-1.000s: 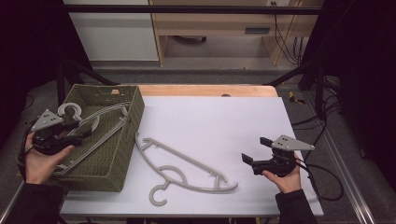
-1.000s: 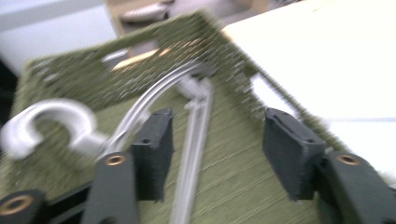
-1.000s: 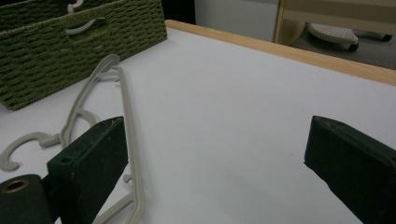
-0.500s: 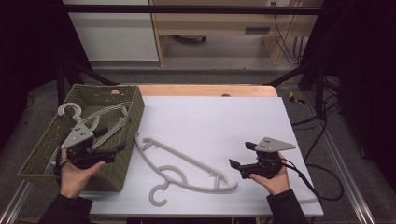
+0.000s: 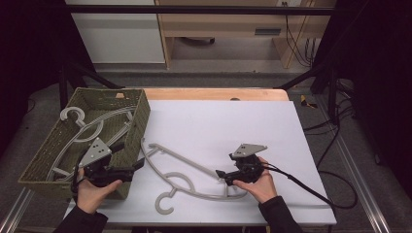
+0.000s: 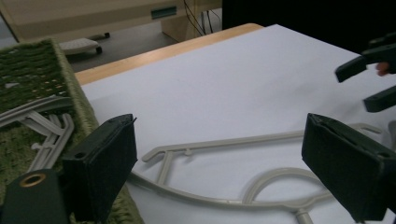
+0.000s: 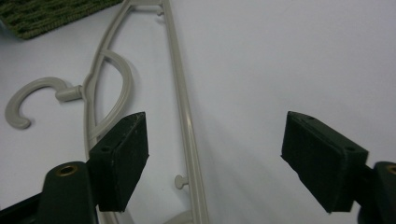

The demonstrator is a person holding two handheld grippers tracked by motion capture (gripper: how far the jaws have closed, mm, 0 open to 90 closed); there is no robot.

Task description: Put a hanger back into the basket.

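Note:
A grey plastic hanger [image 5: 184, 162] lies flat on the white table, its hook [image 5: 163, 204] toward the front edge. My right gripper [image 5: 226, 165] is low over the hanger's right end. In the right gripper view [image 7: 215, 121] its jaws have just been closing and stand either side of the hanger's bar [image 7: 180, 93] without touching it. My left gripper [image 5: 130, 156] is at the front right corner of the green woven basket [image 5: 141, 116]. Its jaws [image 6: 219, 126] have just been opening, have nothing between them, and point at the hanger [image 6: 224, 142].
More grey hangers [image 5: 97, 121] lie inside the basket, which fills the table's left side. In the left gripper view the basket wall [image 6: 74, 93] is close on the left and the right gripper [image 6: 371, 81] is at the far right. Cables trail off the table's right.
My left hand has come from over the basket's left side down to its front right corner. My right hand has moved left and lower, onto the hanger's right end.

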